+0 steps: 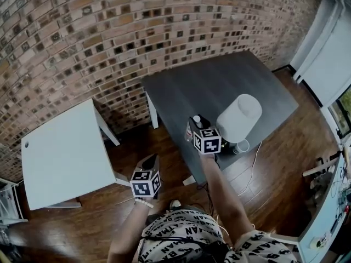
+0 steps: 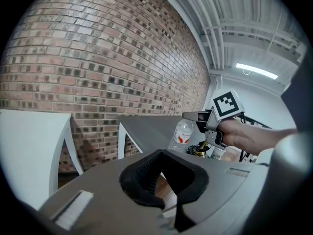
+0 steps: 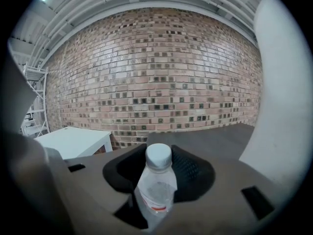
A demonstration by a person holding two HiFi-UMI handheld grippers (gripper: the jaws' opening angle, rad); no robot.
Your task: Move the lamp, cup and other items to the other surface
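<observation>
A clear plastic bottle (image 3: 155,190) with a white cap stands upright between the pads of my right gripper (image 3: 159,180), which is shut on it. In the head view that gripper (image 1: 194,126) and the bottle (image 1: 193,130) are over the near edge of the dark grey table (image 1: 219,78). Just to the right stand a lamp with a white shade (image 1: 239,116) and a small white cup (image 1: 242,146). My left gripper (image 1: 151,160) hangs over the wood floor between the two tables, open with nothing in it (image 2: 164,180). The left gripper view shows the bottle (image 2: 182,135) under the right gripper (image 2: 188,115).
A white table (image 1: 60,152) stands at the left against the brick wall. The lamp's white cable (image 1: 253,169) runs down onto the floor by the dark table's corner. A light blue bench with clutter (image 1: 329,212) lines the right edge. White shelving (image 3: 34,97) stands far left.
</observation>
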